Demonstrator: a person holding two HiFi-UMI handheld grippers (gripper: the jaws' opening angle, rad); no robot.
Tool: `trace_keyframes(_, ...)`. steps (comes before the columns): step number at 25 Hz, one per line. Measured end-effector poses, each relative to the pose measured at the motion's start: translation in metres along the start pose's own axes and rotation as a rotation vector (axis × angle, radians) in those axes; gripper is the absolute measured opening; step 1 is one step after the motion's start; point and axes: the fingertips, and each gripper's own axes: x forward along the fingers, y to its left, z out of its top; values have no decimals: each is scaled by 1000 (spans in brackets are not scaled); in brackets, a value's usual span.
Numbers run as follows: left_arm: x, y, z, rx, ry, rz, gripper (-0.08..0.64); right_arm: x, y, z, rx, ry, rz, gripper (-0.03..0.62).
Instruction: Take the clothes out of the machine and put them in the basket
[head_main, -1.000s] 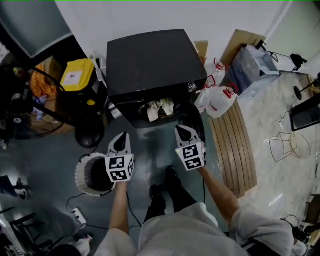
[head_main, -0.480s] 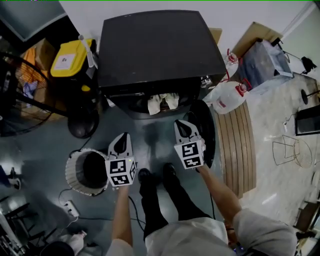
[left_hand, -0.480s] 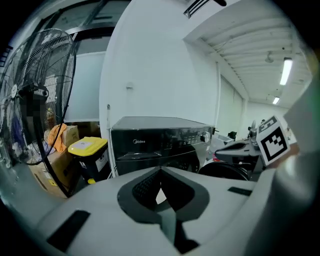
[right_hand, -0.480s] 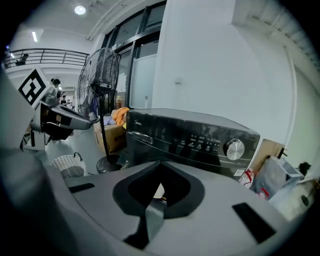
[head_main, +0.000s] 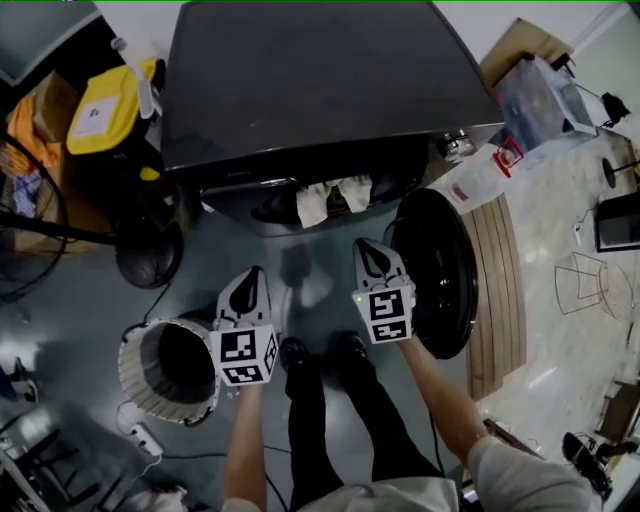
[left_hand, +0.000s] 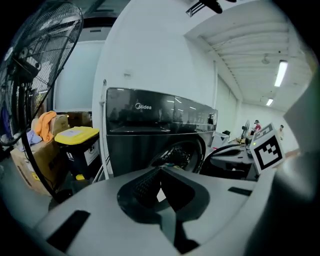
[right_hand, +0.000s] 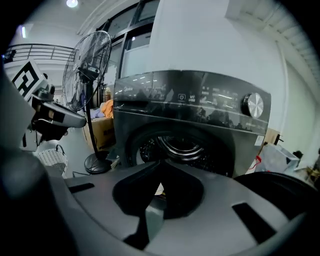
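left gripper (head_main: 251, 274) has its jaws pressed together with nothing between them; it hangs in front of the washing machine (head_main: 320, 90), a little left of the drum opening. right gripper (head_main: 367, 248) is closed tight too and empty, and sits in front of the machine just right of the opening. its own view looks straight past the joined tips into the bare steel drum (right_hand: 182, 145).

pale clothes (head_main: 332, 198) hang over the lip of the opening at the machine's front, beyond both grippers and touched by neither. the round dark door (head_main: 440, 275) stands swung open at the machine's right front corner, just beside the right gripper in the head view. the white ribbed basket (head_main: 140, 392) stands on the floor in front of the machine and off to its left, next to the left gripper's marker cube, and its inside looks dark.

a yellow-lidded bin (head_main: 100, 108) stands by the machine's left side, with the round base of a standing fan (head_main: 148, 256) nearer the front. a white jug (head_main: 485, 172) lies by the machine's right side. the person's dark shoes (head_main: 322, 352) are on the floor in front of the machine, between the two grippers.
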Motion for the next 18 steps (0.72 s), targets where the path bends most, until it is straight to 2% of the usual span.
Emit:
trace_keyframes(7, 40, 21, -54, -7, -19, -12, 18, 70, 5, -58, -7, 1, -32, 21)
trace_keyframes(18, 134, 35, -119, 4, -69, -42, 18, 190, -64, -115, 49, -33, -164, 25)
